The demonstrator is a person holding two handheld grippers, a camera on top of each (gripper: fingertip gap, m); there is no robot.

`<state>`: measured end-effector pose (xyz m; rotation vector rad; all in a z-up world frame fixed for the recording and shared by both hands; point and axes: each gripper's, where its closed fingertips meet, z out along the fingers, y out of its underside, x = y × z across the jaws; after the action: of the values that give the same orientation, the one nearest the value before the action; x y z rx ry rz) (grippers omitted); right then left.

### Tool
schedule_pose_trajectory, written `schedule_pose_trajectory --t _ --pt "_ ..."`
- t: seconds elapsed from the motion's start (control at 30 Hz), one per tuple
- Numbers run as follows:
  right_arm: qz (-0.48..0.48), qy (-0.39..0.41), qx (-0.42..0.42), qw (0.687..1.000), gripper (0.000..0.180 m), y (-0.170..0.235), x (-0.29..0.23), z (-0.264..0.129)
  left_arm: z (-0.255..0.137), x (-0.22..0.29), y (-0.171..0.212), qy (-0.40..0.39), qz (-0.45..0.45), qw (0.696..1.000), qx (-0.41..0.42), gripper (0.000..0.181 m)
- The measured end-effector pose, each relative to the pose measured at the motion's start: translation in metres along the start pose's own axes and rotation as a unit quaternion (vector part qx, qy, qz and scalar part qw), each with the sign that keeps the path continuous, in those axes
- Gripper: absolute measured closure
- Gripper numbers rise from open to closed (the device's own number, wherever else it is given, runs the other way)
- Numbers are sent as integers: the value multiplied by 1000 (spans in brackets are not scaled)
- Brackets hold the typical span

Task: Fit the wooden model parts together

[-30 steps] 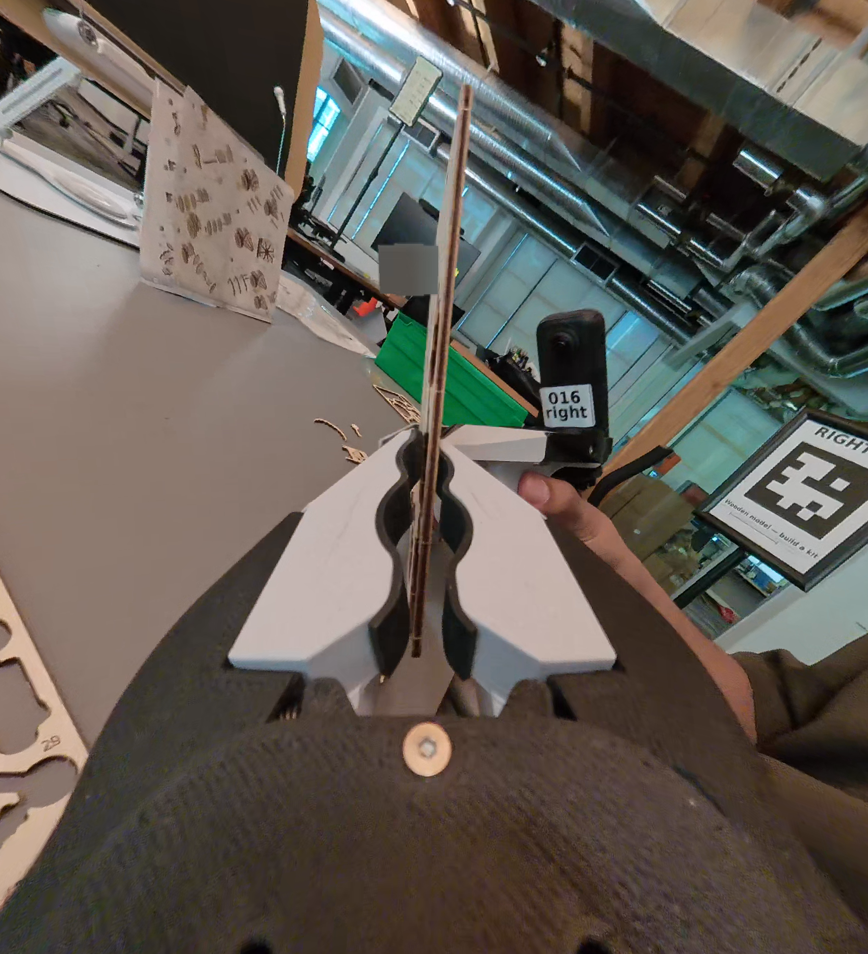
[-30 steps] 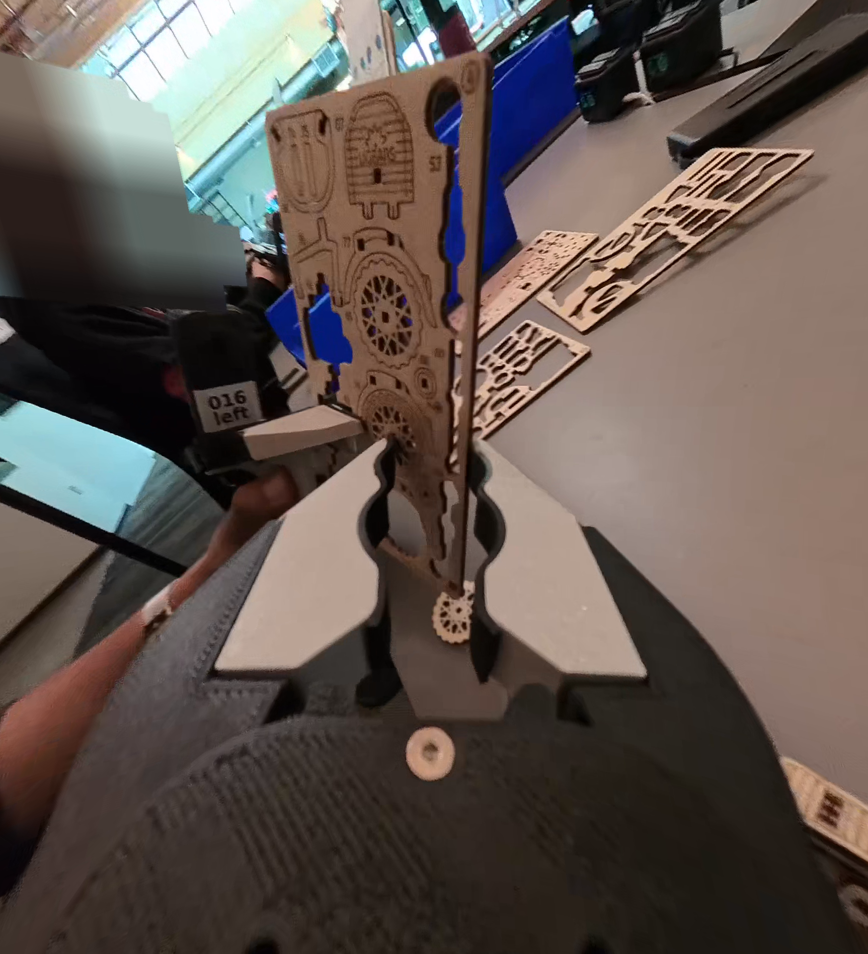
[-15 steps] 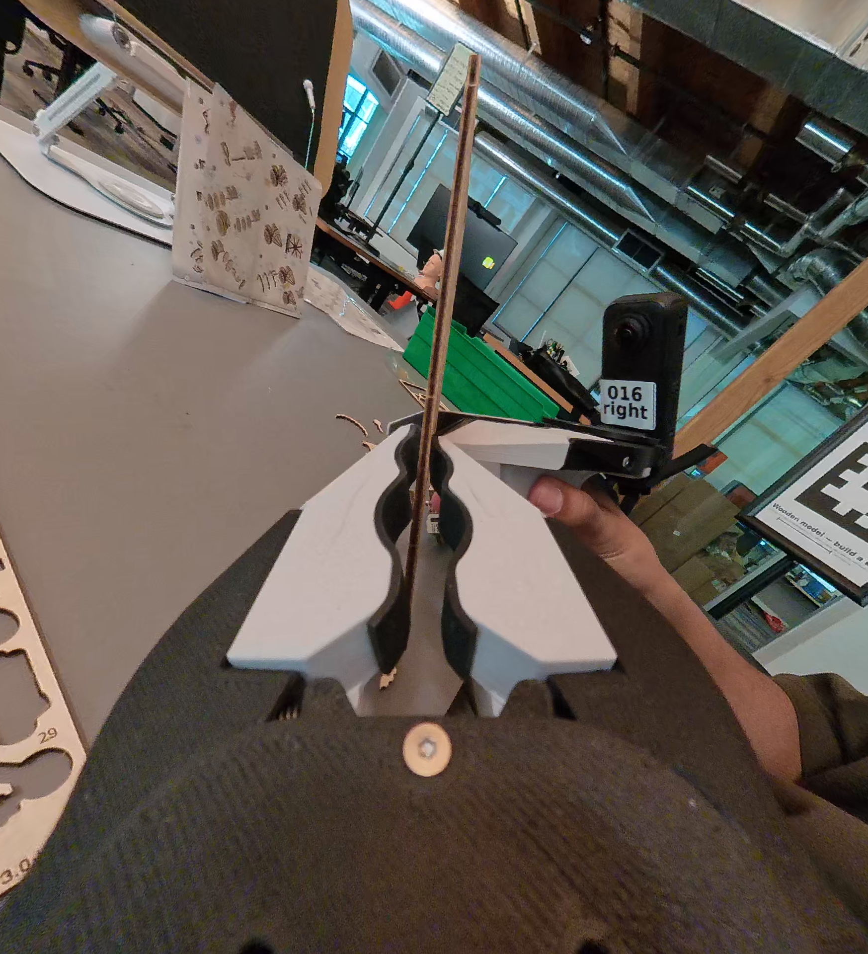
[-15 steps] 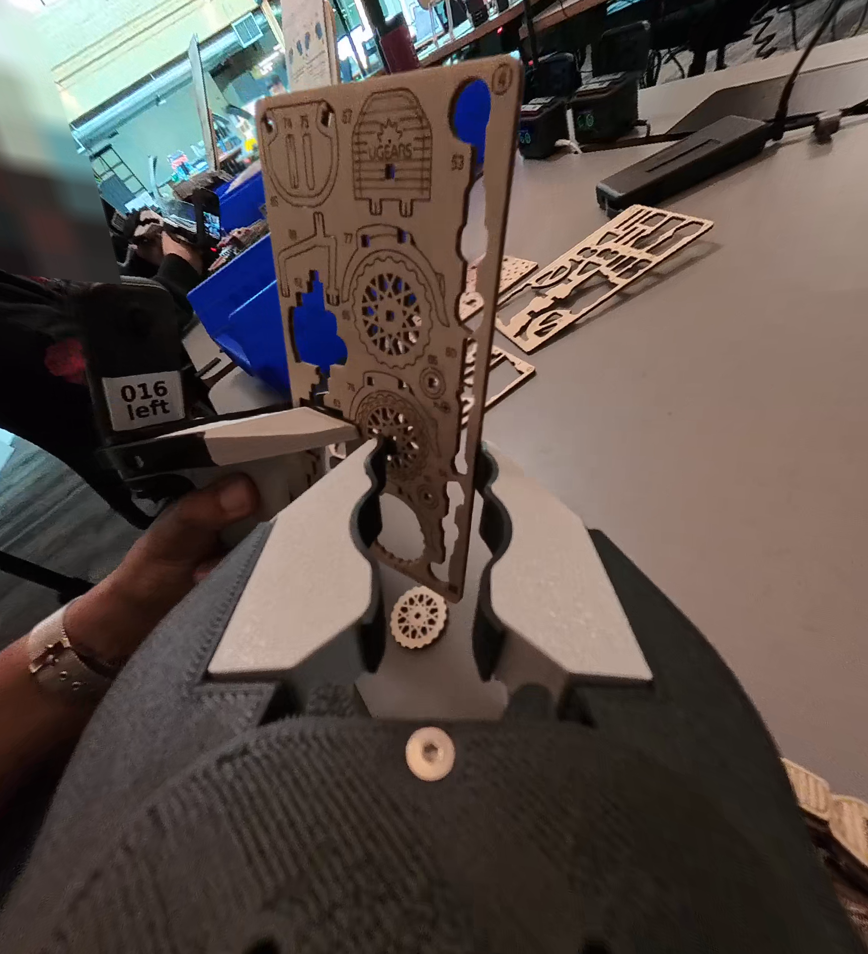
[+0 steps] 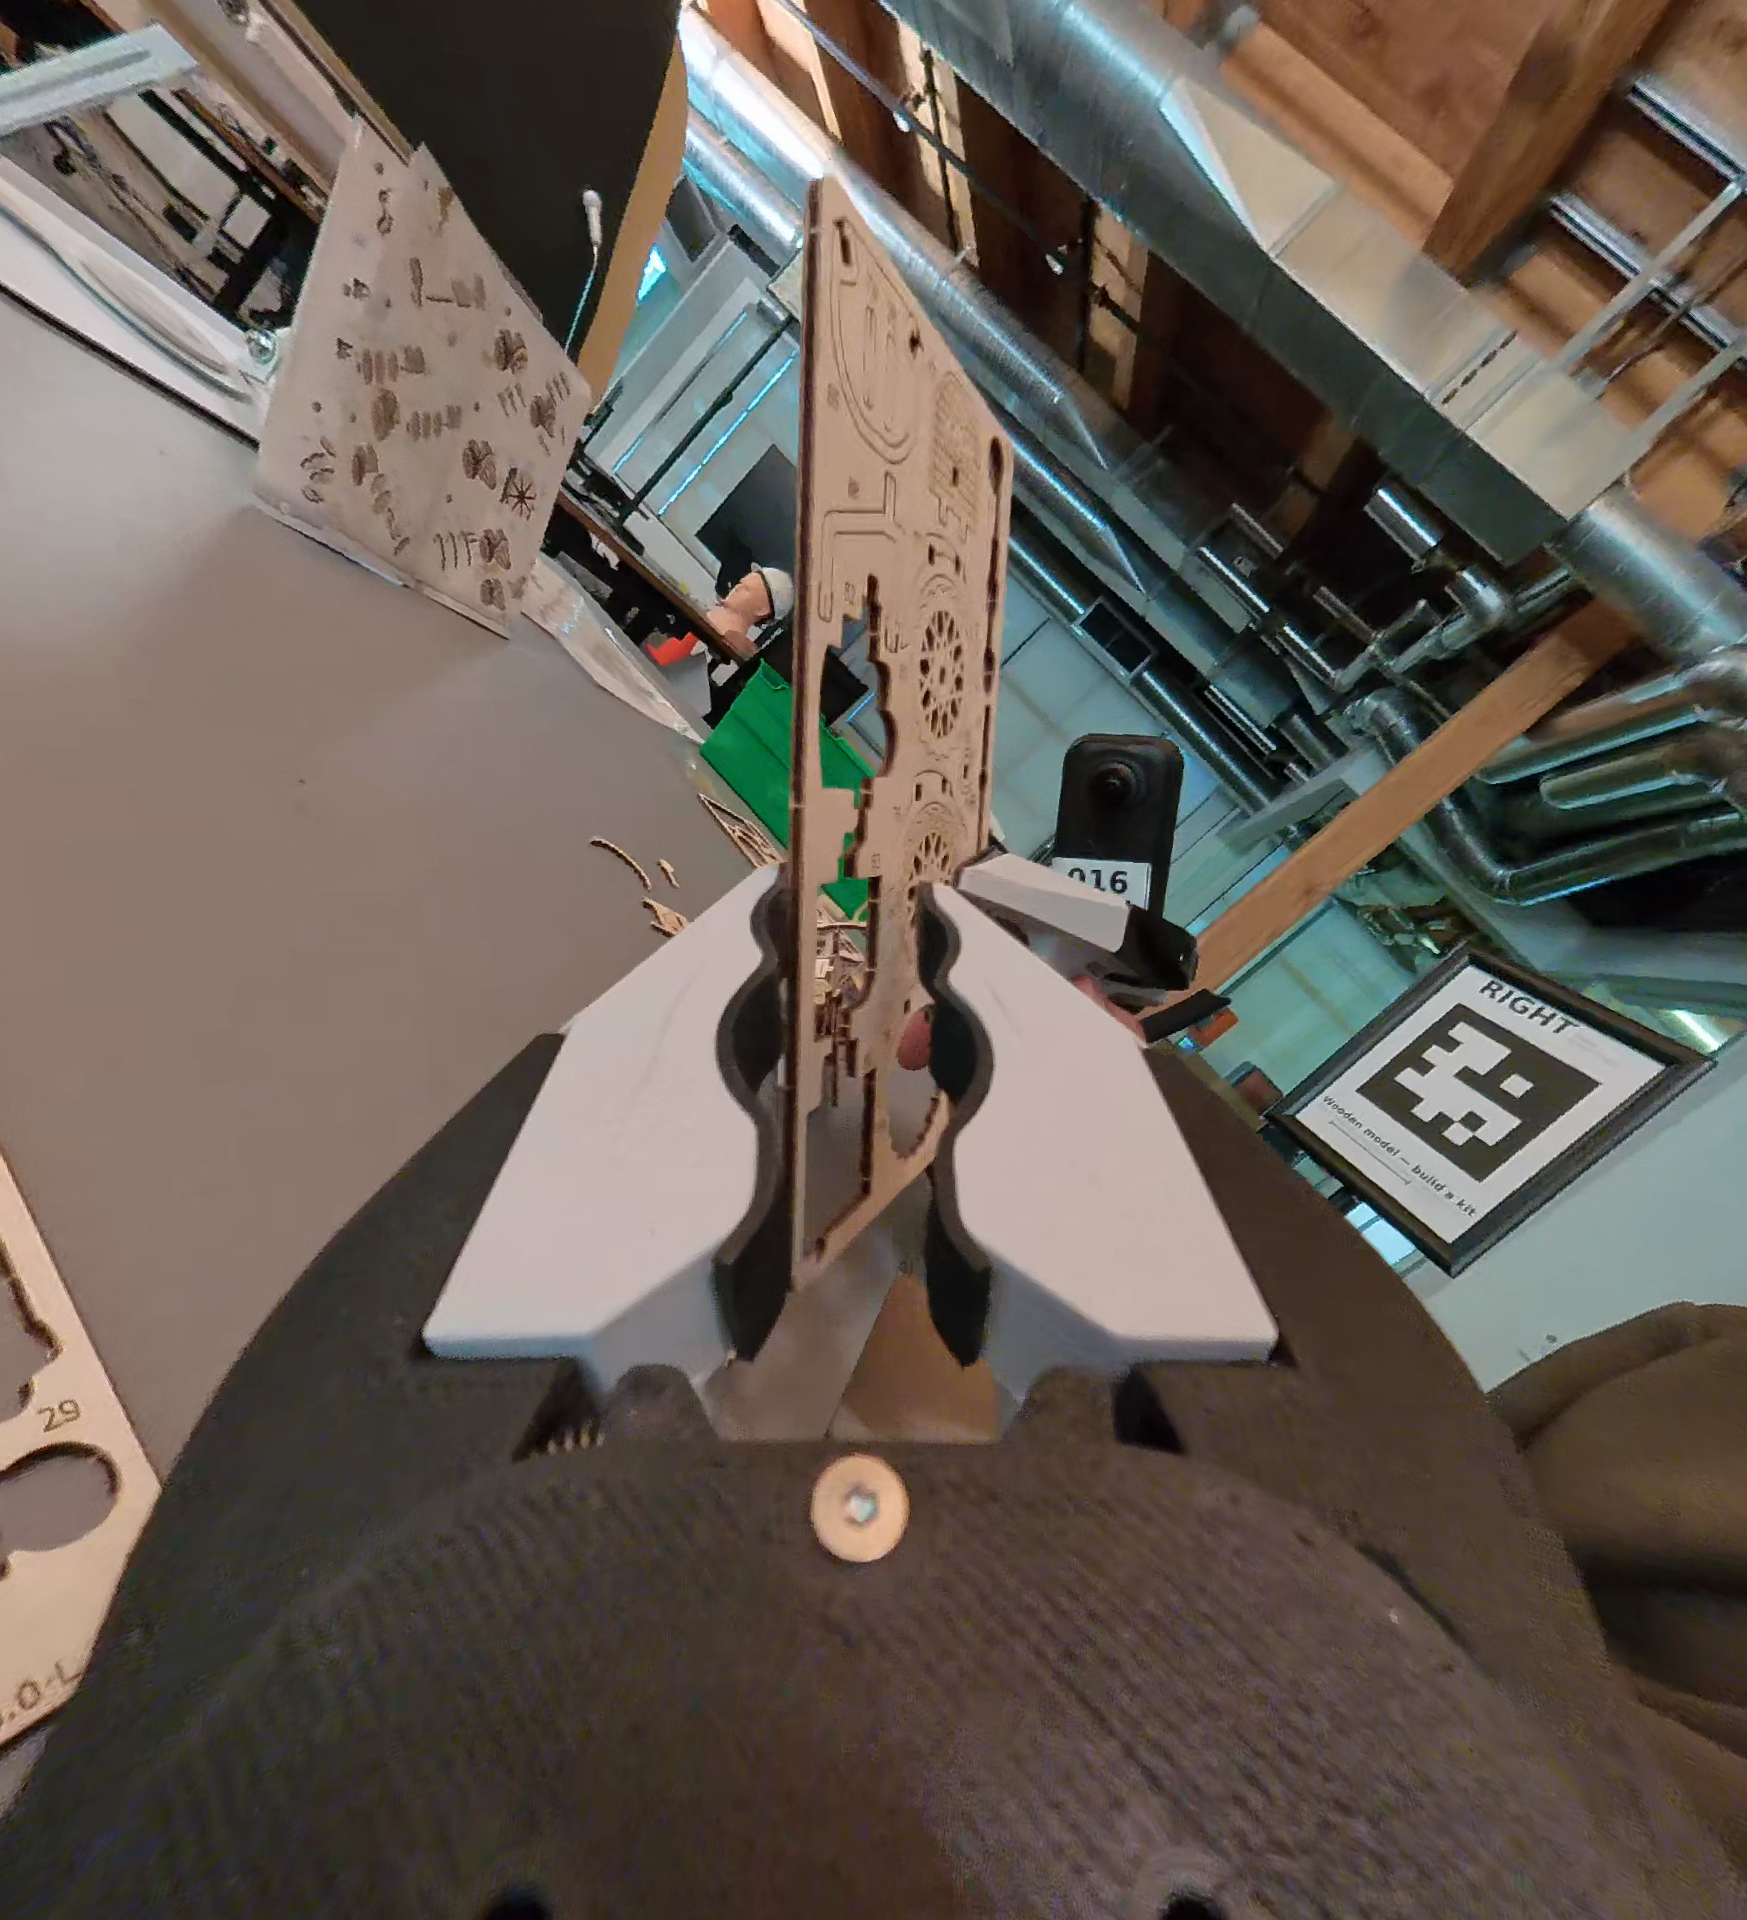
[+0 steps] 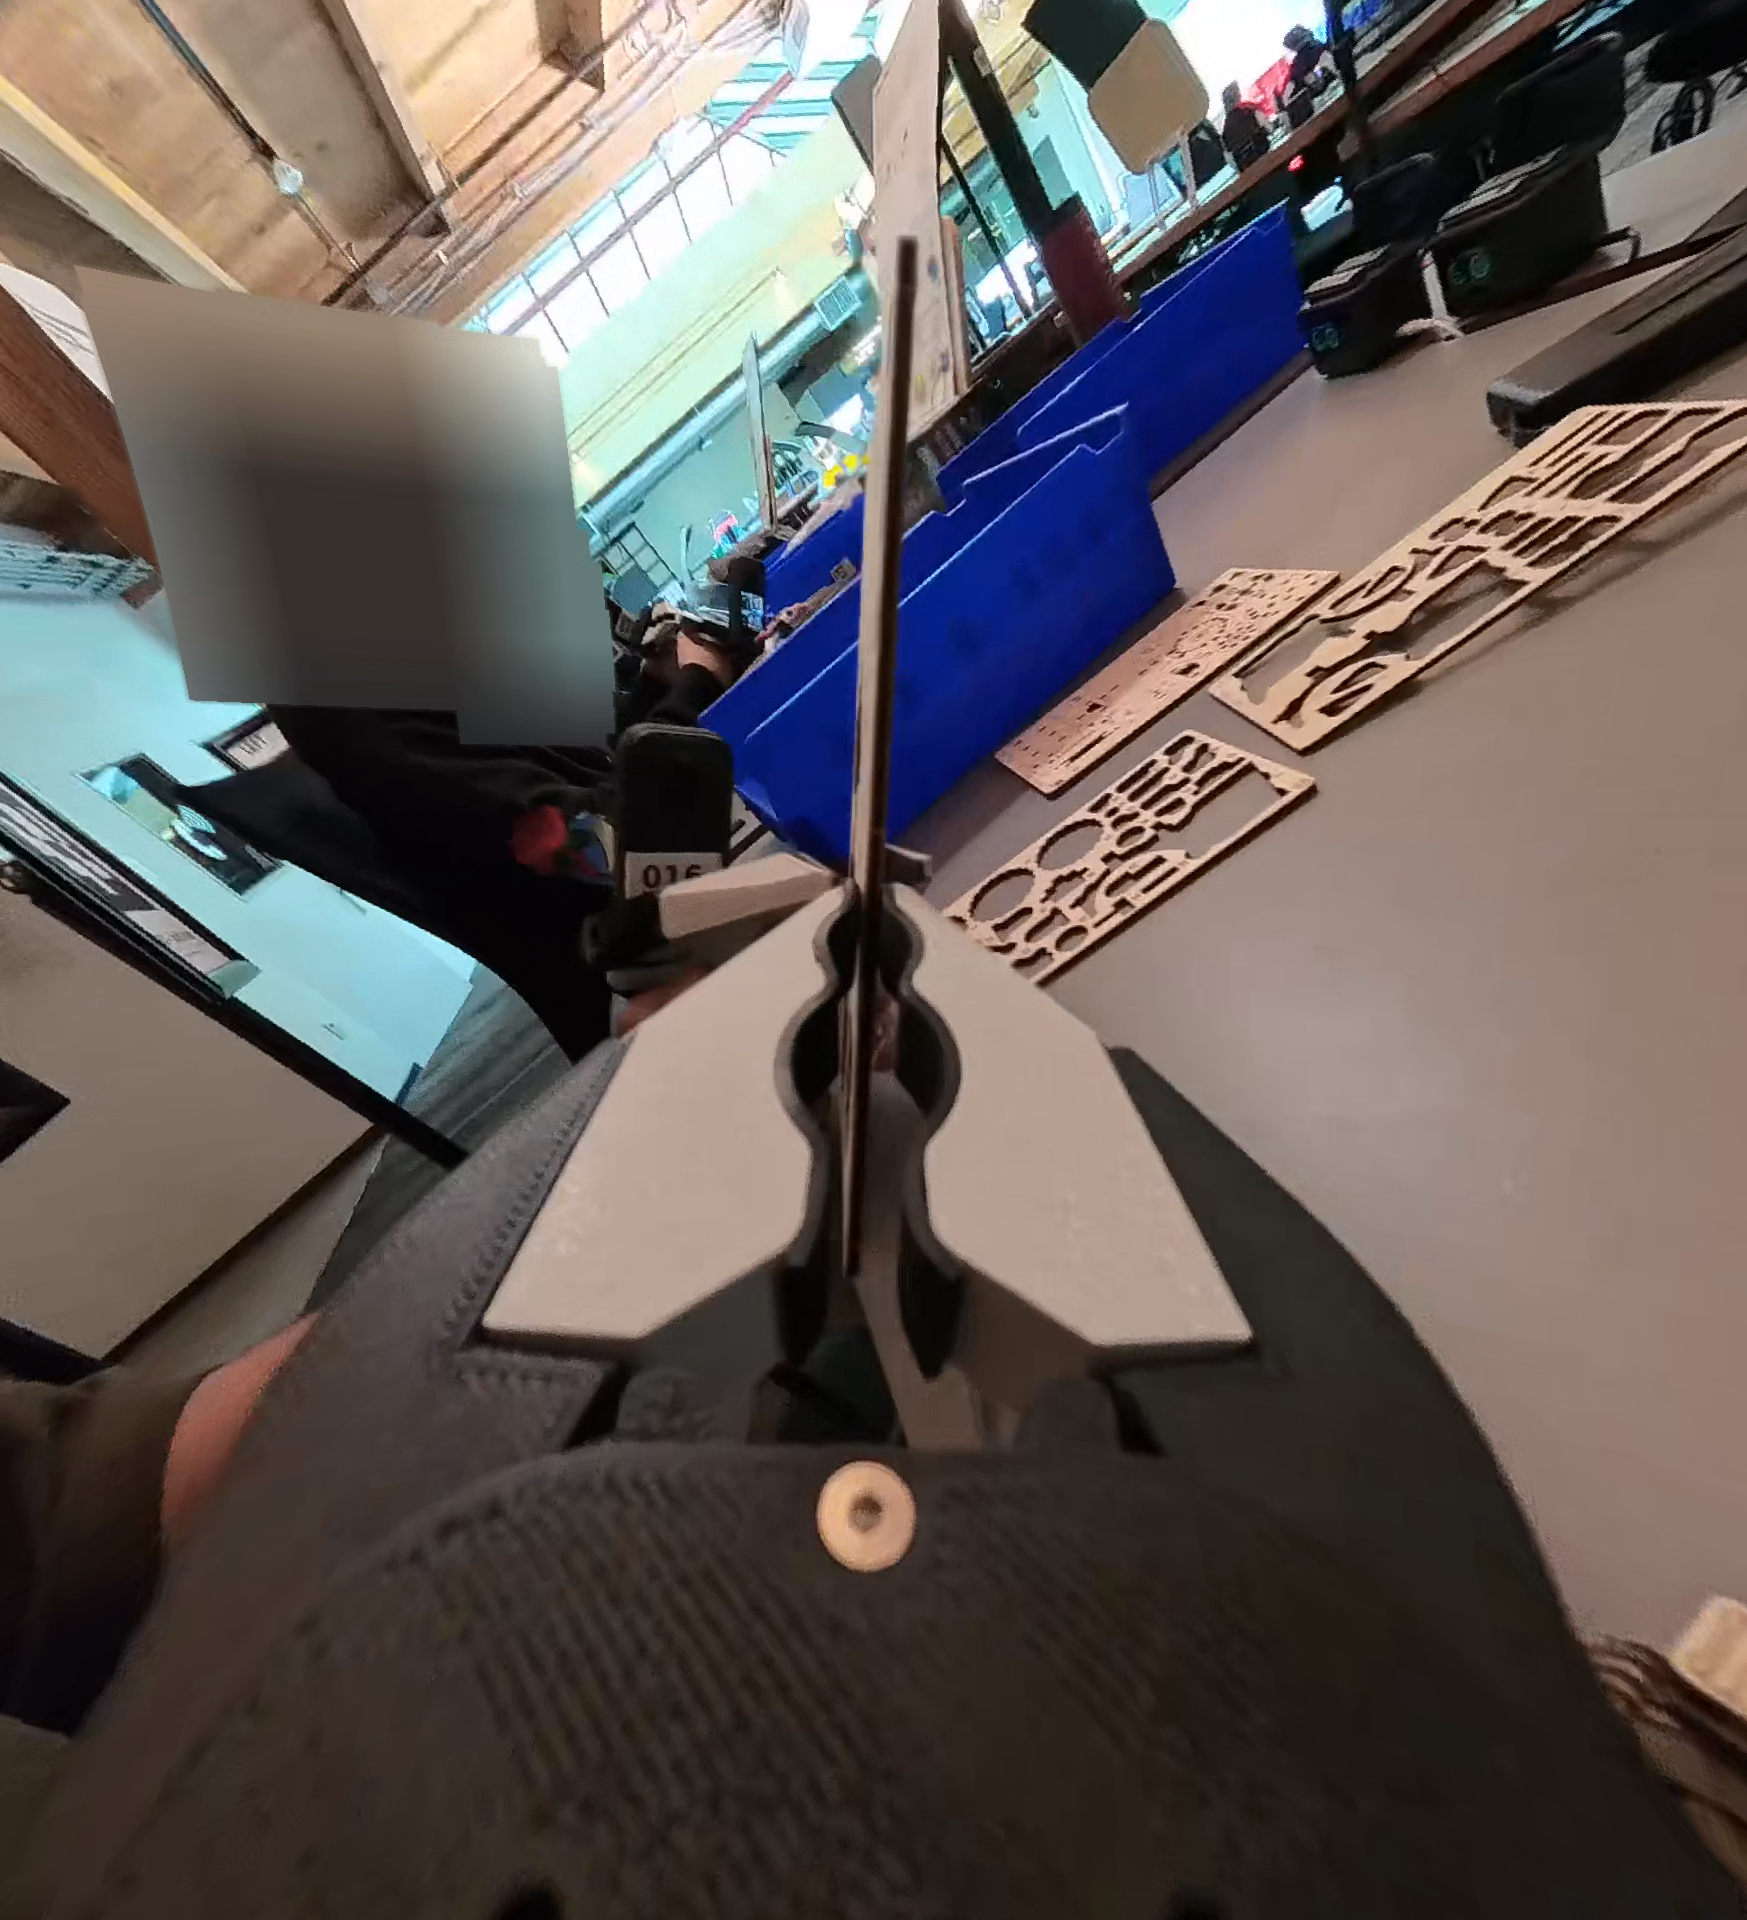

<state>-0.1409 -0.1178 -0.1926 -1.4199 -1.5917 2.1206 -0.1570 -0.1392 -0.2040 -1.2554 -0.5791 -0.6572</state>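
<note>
Blue bins [image 6: 962,644] behind; framed marker sign [image 5: 1471,1101]; ceiling ducts [image 5: 1316,343].

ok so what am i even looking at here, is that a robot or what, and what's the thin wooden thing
No robot: a person holds a hand tool with two grey fingers in each hand, and a camera on each tool looks forward along those fingers. One picture is from the left gripper, the other from the right gripper. Between them is a thin wooden parts sheet with gears cut in it, held upright above the grey table. The right gripper's fingers are closed on it, so that view shows it edge-on; the left gripper's fingers stand open around it. More cut-out sheets lie flat on the table, near blue bins.
</note>
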Motion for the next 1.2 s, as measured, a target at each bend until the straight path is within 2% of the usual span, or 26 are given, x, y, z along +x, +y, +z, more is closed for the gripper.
schedule_pose_trajectory --t 0.13,0.33,0.4,0.5,0.63,1.07,1.2 --pt "-13 9 2 1000 178 -4 2 -5 2 0 1 1 -5 1000 1 147" --pt "9 -17 48 999 179 -14 -4 -9 13 6 16 11 -15 999 -31 142" --pt "11 -20 48 999 179 -11 -6 -7 15 12 16 18 -3 999 -31 146" --pt "13 -31 53 998 178 -9 -12 -5 13 19 11 28 24 999 -18 163" --pt "24 -37 55 997 175 -10 -15 -5 8 32 7 73 19 997 -10 179" --pt "-41 28 57 997 168 -13 -10 -9 11 35 6 58 49 997 -10 180" --pt "-73 74 61 993 161 -18 -3 -17 1 26 -10 32 47 998 35 180"
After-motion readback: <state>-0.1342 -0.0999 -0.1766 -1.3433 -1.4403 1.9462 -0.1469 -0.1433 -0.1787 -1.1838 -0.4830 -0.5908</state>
